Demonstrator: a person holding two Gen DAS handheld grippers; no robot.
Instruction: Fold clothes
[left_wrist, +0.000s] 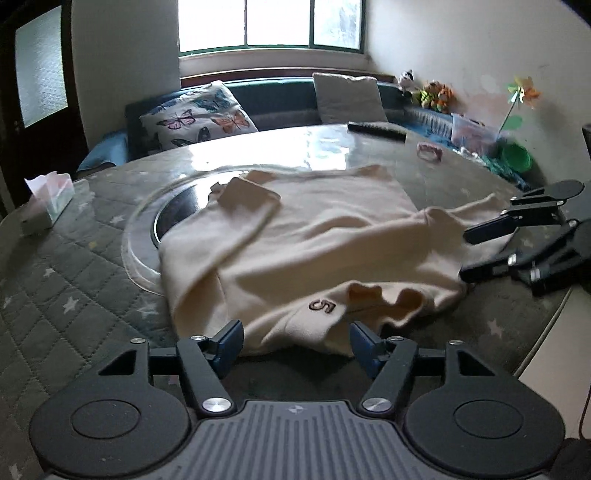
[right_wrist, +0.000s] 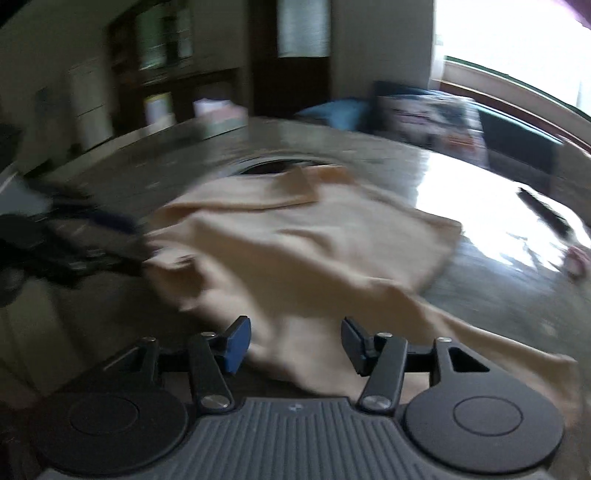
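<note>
A cream sweater with a dark embroidered "5" lies crumpled on the round table, partly over the glass turntable; one sleeve is folded across its top. My left gripper stands open at the sweater's near hem, and its pads do not touch the cloth. At the right edge of the left wrist view, my right gripper is open around the other sleeve's end. In the blurred right wrist view, the right gripper is open over the sweater, and the left gripper shows dimly at the left.
On the table are a tissue box at the left, a black remote and a small pink object at the far side. Cushions line a bench under the window. The table's edge curves close at the right.
</note>
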